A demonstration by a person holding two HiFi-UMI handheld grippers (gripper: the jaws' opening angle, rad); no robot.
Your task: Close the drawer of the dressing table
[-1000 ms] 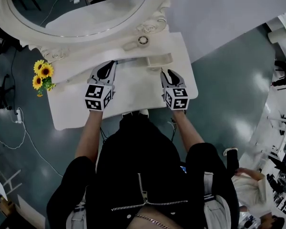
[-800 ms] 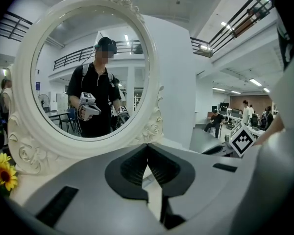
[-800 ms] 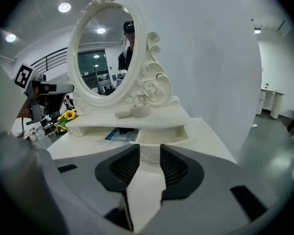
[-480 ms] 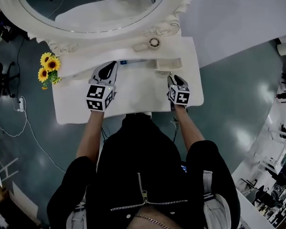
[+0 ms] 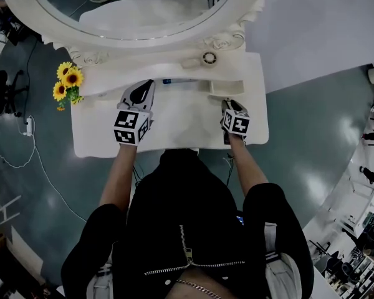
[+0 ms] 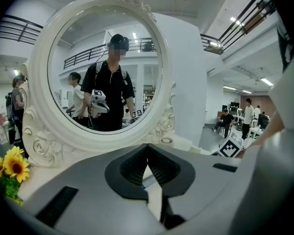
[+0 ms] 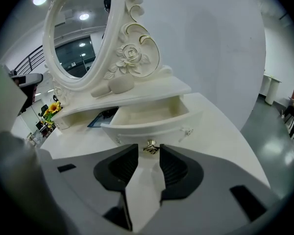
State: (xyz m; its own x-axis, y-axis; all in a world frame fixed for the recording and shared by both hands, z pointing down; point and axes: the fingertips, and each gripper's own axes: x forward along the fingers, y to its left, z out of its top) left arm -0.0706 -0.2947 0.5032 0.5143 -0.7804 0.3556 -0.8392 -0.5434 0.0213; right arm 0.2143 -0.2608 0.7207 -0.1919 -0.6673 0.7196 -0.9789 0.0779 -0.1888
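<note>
Behind the open drawer [image 7: 152,117], on the white counter [image 5: 174,129], rises an oval mirror [image 5: 143,8]; sunflowers [image 5: 67,83] stand well to the drawer's left, and grey-green floor [image 5: 299,148] lies all round. The right gripper [image 5: 229,103] tilts down at the drawer front, its jaws just spread wide, the knob [image 7: 150,148] just ahead of their gap, unpinched. The left gripper [image 5: 149,83] hangs left of the drawer, jaws pressed together on nothing.

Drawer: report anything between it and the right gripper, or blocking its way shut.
Nothing visible. The right gripper, jaws just opened wider and empty, lines up on the knob of the drawer with nothing between. The drawer looks empty; the blue item lies beside it.
</note>
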